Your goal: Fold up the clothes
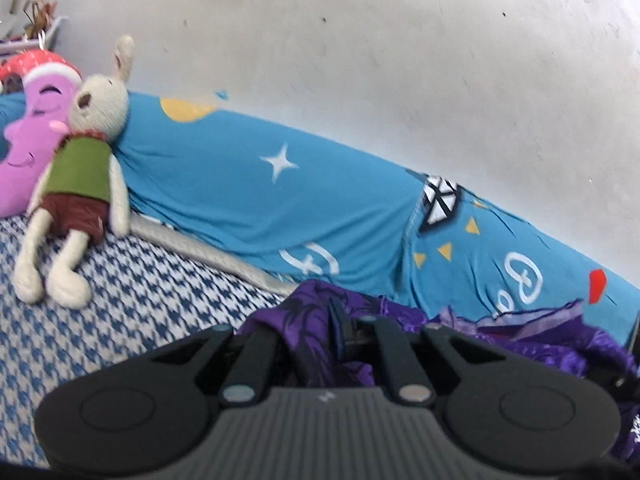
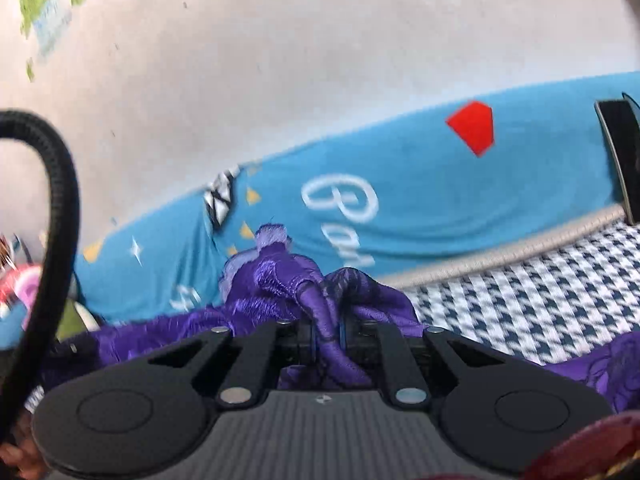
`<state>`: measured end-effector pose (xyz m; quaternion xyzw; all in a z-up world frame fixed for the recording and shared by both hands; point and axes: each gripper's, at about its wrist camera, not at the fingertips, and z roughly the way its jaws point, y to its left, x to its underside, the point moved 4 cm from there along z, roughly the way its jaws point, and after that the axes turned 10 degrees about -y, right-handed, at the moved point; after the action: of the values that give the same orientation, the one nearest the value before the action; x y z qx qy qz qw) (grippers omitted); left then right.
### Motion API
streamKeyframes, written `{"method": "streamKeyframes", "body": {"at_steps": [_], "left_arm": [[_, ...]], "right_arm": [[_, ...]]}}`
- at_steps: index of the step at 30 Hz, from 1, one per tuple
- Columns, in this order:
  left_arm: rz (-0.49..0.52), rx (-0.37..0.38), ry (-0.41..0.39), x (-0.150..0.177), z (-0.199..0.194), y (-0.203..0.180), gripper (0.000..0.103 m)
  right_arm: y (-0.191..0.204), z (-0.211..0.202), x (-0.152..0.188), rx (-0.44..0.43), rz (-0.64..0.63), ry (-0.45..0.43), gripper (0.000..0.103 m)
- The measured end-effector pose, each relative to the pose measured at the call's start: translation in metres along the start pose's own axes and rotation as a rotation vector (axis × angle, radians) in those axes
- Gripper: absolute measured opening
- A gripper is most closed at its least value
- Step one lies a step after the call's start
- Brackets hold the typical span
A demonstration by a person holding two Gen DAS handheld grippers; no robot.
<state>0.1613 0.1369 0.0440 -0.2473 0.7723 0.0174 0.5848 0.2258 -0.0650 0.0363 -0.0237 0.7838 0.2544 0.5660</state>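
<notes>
A shiny purple patterned garment lies bunched on the houndstooth bed cover. My left gripper is shut on a fold of this purple garment, which drapes over its fingers. In the right wrist view the same purple garment rises in a crumpled peak, and my right gripper is shut on a twisted strand of it. Both grips are low at the near edge of the cloth, and the fingertips are hidden by the fabric.
A long blue bolster with stars and white lettering runs along the grey wall. A stuffed rabbit and a pink plush lie at the left. A black cable loops at the left of the right wrist view.
</notes>
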Motion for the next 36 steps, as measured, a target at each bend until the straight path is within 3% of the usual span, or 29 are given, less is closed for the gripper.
{"method": "streamKeyframes", "body": {"at_steps": [12, 14, 16, 18, 20, 24, 31, 34, 36], "left_arm": [[0.054, -0.083, -0.181, -0.034, -0.021, 0.011, 0.007], [0.068, -0.119, -0.154, -0.032, -0.013, 0.016, 0.010], [0.037, -0.181, -0.053, -0.024, 0.004, 0.030, 0.013], [-0.043, -0.244, 0.076, -0.011, 0.020, 0.049, 0.019], [-0.137, -0.252, 0.129, -0.005, 0.025, 0.063, 0.027], [-0.161, -0.202, 0.091, -0.015, 0.017, 0.062, 0.046], [-0.095, -0.168, 0.081, -0.012, 0.007, 0.047, 0.050], [-0.069, -0.177, 0.075, -0.010, 0.002, 0.044, 0.065], [-0.044, -0.199, 0.077, -0.009, -0.001, 0.045, 0.085]], "right_arm": [[0.032, 0.018, -0.023, -0.124, 0.029, -0.146, 0.012], [0.034, 0.029, -0.019, -0.123, 0.036, -0.114, 0.019], [0.034, 0.033, -0.015, -0.120, 0.036, -0.091, 0.031], [0.033, 0.031, -0.014, -0.116, 0.026, -0.079, 0.040], [0.032, 0.029, -0.012, -0.112, 0.017, -0.067, 0.044], [0.030, 0.025, -0.008, -0.104, -0.002, -0.042, 0.052], [0.020, 0.002, -0.008, -0.061, -0.043, -0.015, 0.054], [0.019, -0.006, -0.003, -0.045, -0.059, 0.029, 0.054], [0.019, -0.012, 0.004, -0.035, -0.081, 0.064, 0.054]]}}
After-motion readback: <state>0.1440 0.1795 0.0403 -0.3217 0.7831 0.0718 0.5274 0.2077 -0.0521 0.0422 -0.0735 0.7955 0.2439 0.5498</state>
